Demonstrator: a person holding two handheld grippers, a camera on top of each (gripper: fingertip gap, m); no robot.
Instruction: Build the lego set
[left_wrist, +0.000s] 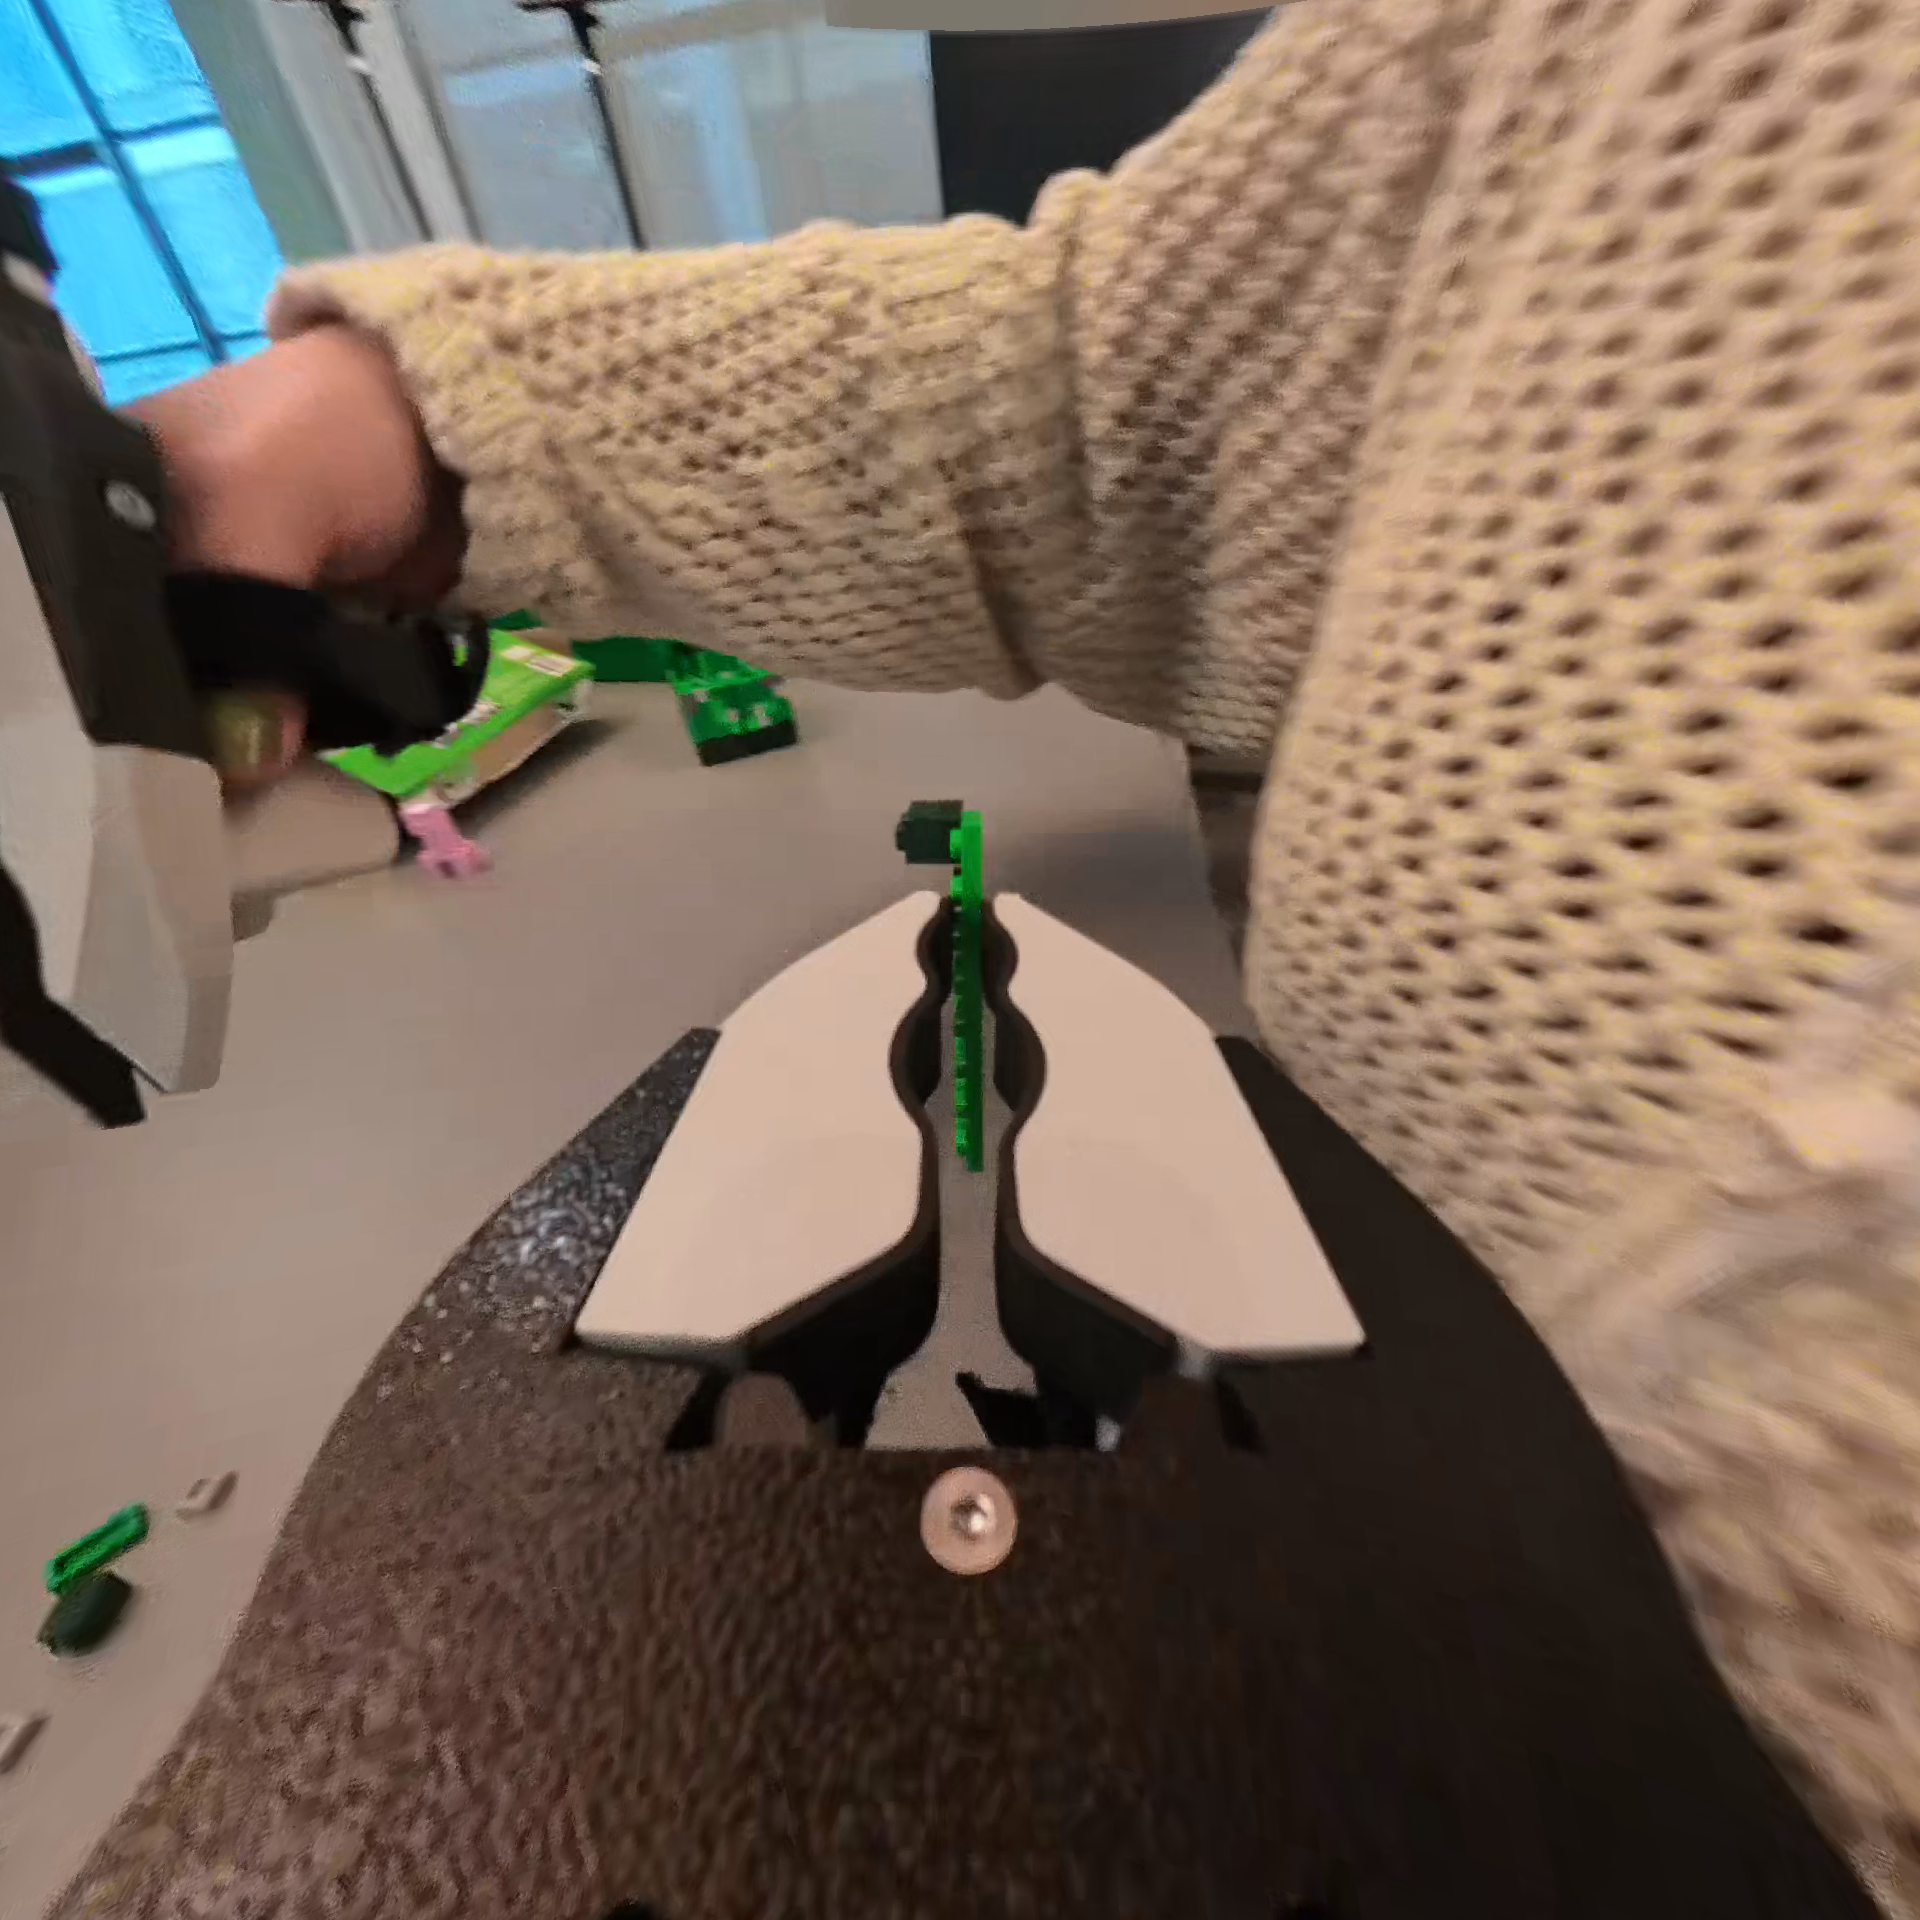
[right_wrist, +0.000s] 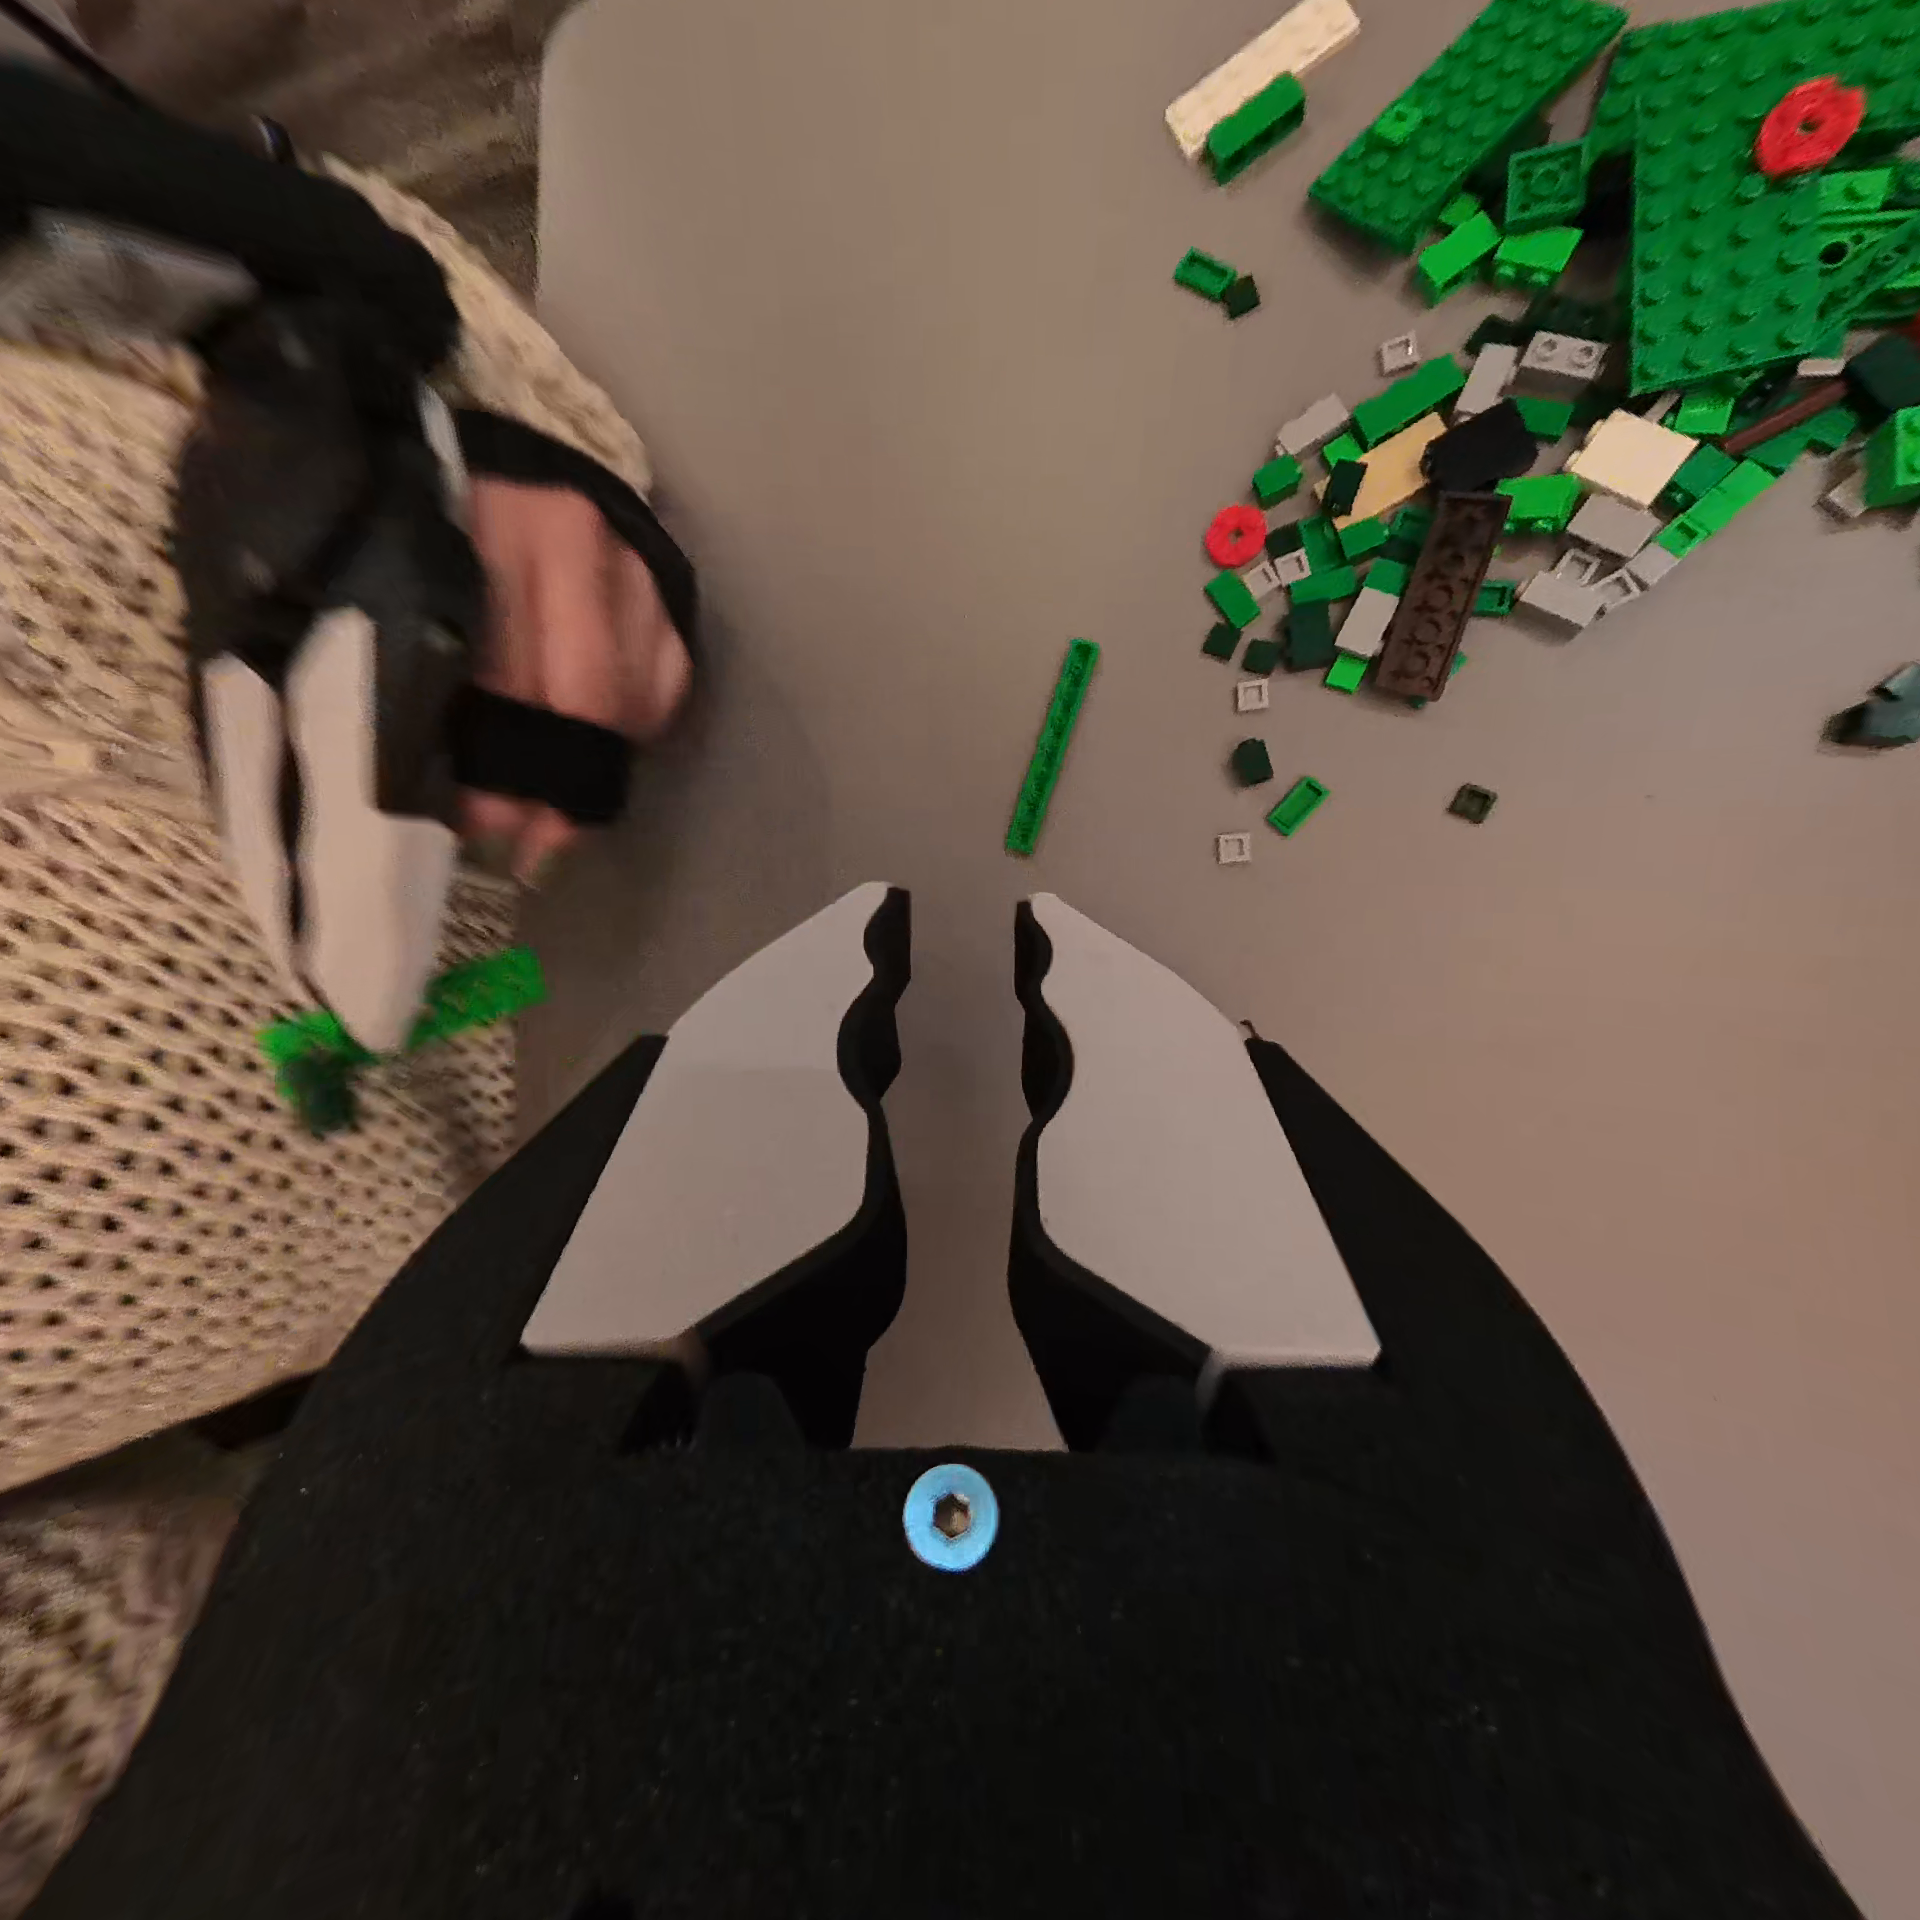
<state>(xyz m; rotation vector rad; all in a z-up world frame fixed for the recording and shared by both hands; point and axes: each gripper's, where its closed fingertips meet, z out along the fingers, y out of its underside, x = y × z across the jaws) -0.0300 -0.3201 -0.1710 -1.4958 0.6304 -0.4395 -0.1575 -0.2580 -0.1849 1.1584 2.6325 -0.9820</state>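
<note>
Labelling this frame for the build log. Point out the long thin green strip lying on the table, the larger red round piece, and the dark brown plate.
long thin green strip (right_wrist: 1052, 746), right wrist view, mid-length of the strip.
larger red round piece (right_wrist: 1809, 125), right wrist view, its red ring.
dark brown plate (right_wrist: 1440, 592), right wrist view, its studded top.

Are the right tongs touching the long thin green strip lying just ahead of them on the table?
Apart. The right wrist view shows the right tongs open, with bare grey table between their tips and the near end of the long green strip.
</note>
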